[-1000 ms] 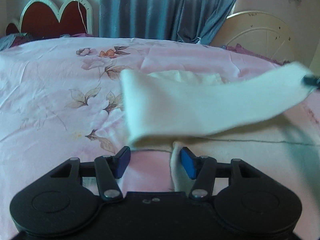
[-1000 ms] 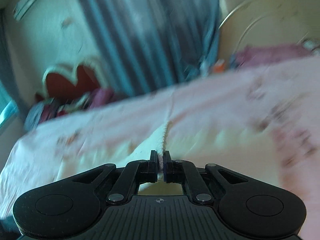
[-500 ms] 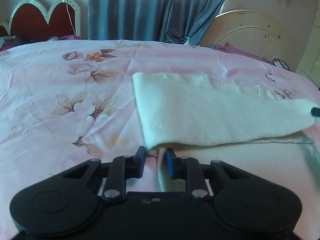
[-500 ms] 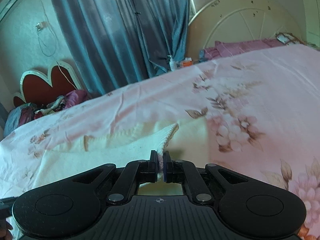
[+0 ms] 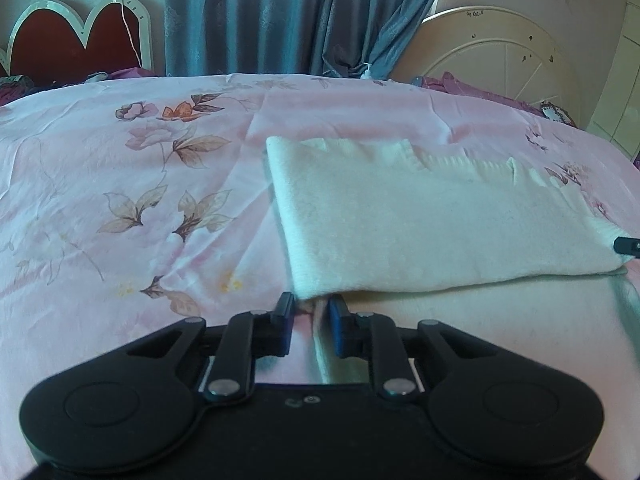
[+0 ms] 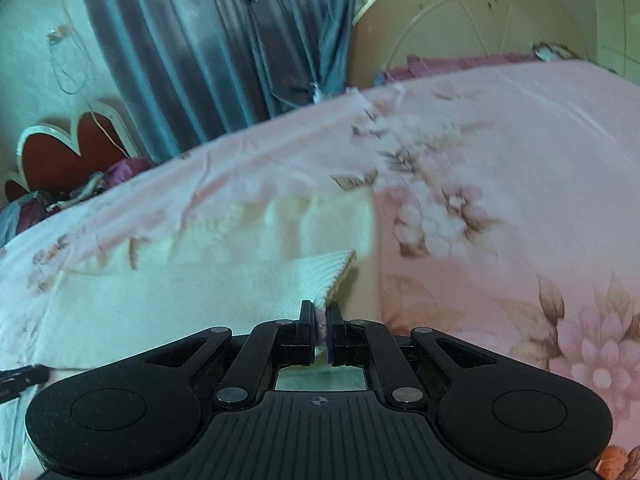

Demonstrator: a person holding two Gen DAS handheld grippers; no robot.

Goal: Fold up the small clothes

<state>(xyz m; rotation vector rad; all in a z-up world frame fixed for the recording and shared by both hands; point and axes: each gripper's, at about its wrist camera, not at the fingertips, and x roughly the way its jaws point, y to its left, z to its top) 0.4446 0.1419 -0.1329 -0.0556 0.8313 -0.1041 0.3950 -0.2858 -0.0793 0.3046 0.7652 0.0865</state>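
Closest to us, our left tool (image 5: 311,314) has its jaws drawn in narrow, where a second ago they stood wide. A pale edge of the cream garment (image 5: 432,232) runs down between them, but we cannot tell whether the pads actually pinch it or only flank it. Our right tool (image 6: 319,320) is clamped on a ribbed corner of the same garment (image 6: 328,270), just as it was a second ago.

Just ahead of the left tool, the change is plain. The upper layer, which hung in the air as a stretched band a second ago, now lies flat across the layer below, its folded edge just beyond the tool's tips and its long side running off to the right. There the tip of the right tool shows at the frame edge. From the right wrist view, the carried corner sits low over the cloth, only slightly lifted (this view is blurred, so the exact contact is unclear).

We judge that this fold is essentially laid. What remains is to let go of the corner and then smooth or fold again.

Beyond the garment, the pink floral bedsheet (image 5: 140,200) spreads out on all sides. Farther still stand the blue-grey curtain (image 5: 280,16), the heart-shaped headboard (image 5: 80,36) off to the left, and a cream round headboard (image 5: 500,48) to the right.
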